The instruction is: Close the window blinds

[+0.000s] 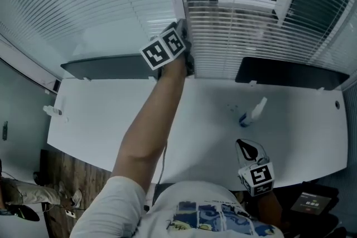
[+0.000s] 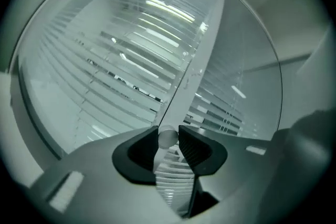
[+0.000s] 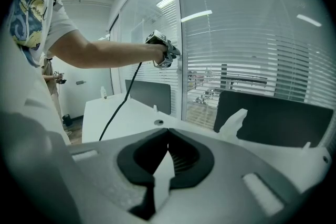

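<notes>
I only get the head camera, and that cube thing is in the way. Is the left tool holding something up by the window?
Observer: Yes. The left gripper view shows the left tool pinching the end of the blinds' clear wand.
Operator: Cool! What about the other one, down low?
Observer: Empty. In the right gripper view the right tool has its jaws together with nothing between them.

2 hand-held grippers (image 2: 169, 139) (image 3: 167, 136), 2 panels (image 1: 106, 68), 2 btls (image 1: 254, 111) (1 desk (image 1: 139, 103))
</notes>
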The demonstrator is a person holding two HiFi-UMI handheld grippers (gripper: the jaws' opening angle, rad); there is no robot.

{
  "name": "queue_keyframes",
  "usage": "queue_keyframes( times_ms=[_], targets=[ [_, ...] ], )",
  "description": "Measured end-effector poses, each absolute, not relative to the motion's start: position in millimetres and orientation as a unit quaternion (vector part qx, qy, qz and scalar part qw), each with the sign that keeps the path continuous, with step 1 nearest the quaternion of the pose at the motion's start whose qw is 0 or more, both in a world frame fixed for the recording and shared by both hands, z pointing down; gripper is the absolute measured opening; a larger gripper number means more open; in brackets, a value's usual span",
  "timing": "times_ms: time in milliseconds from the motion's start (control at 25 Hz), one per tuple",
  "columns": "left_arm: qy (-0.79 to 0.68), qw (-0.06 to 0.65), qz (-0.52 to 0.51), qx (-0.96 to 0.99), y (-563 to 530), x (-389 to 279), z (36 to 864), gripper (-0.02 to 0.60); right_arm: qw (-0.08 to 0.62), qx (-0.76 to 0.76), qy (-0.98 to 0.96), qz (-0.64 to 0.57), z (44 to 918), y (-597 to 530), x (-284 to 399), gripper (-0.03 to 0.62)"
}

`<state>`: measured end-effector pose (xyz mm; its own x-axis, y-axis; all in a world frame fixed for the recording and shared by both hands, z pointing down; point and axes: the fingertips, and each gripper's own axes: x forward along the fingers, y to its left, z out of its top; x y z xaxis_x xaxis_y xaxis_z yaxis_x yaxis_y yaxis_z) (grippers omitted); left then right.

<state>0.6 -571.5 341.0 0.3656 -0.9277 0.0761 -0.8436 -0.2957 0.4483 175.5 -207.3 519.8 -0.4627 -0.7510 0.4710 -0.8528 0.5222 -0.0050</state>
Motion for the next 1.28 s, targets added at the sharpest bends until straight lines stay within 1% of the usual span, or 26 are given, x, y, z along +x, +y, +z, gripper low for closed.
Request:
queue_keyframes(
  times_ms=[40, 80, 200, 280, 360, 440, 520, 560, 680, 840, 960, 1160, 1280],
  targets=[
    [-0.567, 0.175, -0.064, 0.803, -570.8, 1.2, 339.7, 0.133, 0.210, 0.473, -0.847, 0.125, 519.7, -207.1, 175.1, 0.003],
    [-0.582, 0.125, -0.020, 0.803, -569.8, 1.2, 337.0, 0.150, 0.208, 0.472, -0.847, 0.128, 519.2, -207.2, 174.6, 0.003],
    [-0.605, -0.066, 0.138, 0.782, -565.1, 7.1, 328.6, 0.175, 0.207, 0.474, -0.847, 0.121, 518.6, -208.6, 175.5, 0.003],
    [-0.588, -0.166, 0.225, 0.759, -563.5, 17.5, 333.1, 0.175, 0.210, 0.474, -0.847, 0.116, 519.3, -209.0, 176.2, 0.003],
    [-0.569, -0.232, 0.286, 0.735, -565.2, 23.4, 339.6, 0.173, 0.209, 0.473, -0.848, 0.113, 517.3, -209.9, 174.2, 0.003],
    [-0.558, -0.282, 0.329, 0.708, -568.0, 25.1, 343.4, 0.166, 0.208, 0.473, -0.848, 0.114, 518.8, -209.7, 174.2, 0.003],
    [-0.549, -0.316, 0.354, 0.688, -569.2, 27.8, 346.3, 0.132, 0.207, 0.474, -0.847, 0.118, 518.6, -209.8, 174.4, 0.003],
    [-0.548, -0.320, 0.355, 0.686, -569.2, 28.7, 347.4, 0.130, 0.208, 0.474, -0.847, 0.121, 518.4, -209.4, 174.2, 0.003],
    [-0.559, -0.282, 0.326, 0.709, -568.7, 27.3, 346.6, 0.125, 0.207, 0.473, -0.846, 0.133, 519.4, -208.4, 173.5, 0.003],
    [-0.581, -0.190, 0.255, 0.749, -568.4, 23.2, 342.1, 0.123, 0.214, 0.476, -0.845, 0.116, 518.4, -209.8, 175.7, 0.003],
    [-0.593, -0.107, 0.184, 0.776, -568.8, 17.5, 339.5, 0.121, 0.212, 0.474, -0.847, 0.115, 518.6, -209.5, 173.4, 0.003],
    [-0.598, 0.051, 0.042, 0.799, -570.0, 5.6, 337.8, 0.121, 0.215, 0.476, -0.844, 0.119, 520.8, -208.6, 177.1, 0.003],
    [-0.586, 0.129, -0.031, 0.800, -570.1, 2.7, 340.0, 0.121, 0.213, 0.478, -0.844, 0.122, 524.1, -208.6, 179.0, 0.003]
  ],
)
